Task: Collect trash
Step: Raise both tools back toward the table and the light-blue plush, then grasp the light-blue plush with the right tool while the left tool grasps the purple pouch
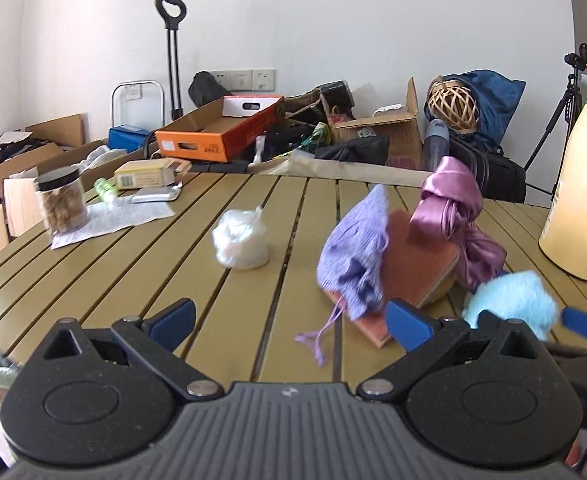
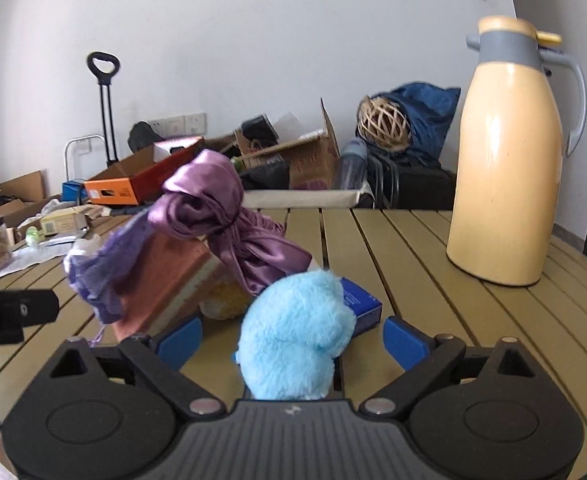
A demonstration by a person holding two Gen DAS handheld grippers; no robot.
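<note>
- Underfoot, so to speak, is a slatted olive-tan table (image 1: 253,216) filling the middle and lower part of both views, its boards running away toward a white wall (image 1: 333,20).
- Left gripper (image 1: 289,320), bottom of the left view: blue fingers spread wide, nothing between them; bare slats and a loose purple cord lie in the gap.
- Right gripper (image 2: 293,342), bottom of the right view: fingers wide apart, neither pad touching anything; a blue plush (image 2: 293,344) stands between them, close to the camera.
- Crumpled white bag (image 1: 240,240), the likeliest trash, sits alone on the slats at centre-left of the left view, well apart from both grippers.
- Right of centre in the left view, a pile: lilac knit pouch (image 1: 353,252) draped on a tilted red box (image 1: 417,268), with a purple satin cloth (image 1: 453,208) bunched on top and behind.
- In the right view a yellow ball (image 2: 223,302) shows under the box and a small blue carton (image 2: 361,306) just behind the plush.
- Cream jug (image 2: 509,160) stands upright at the right side of the table.
- Far left of the left view: a jar (image 1: 61,204) on a paper sheet (image 1: 117,216), near a flat yellow packet (image 1: 145,174).
- Beyond the table, along the wall: an orange box (image 1: 217,132), cardboard boxes, a trolley handle (image 1: 171,40), a wicker ball (image 1: 453,102), a blue bag (image 1: 493,92), wall sockets and a tripod (image 1: 561,112) at the right edge.
</note>
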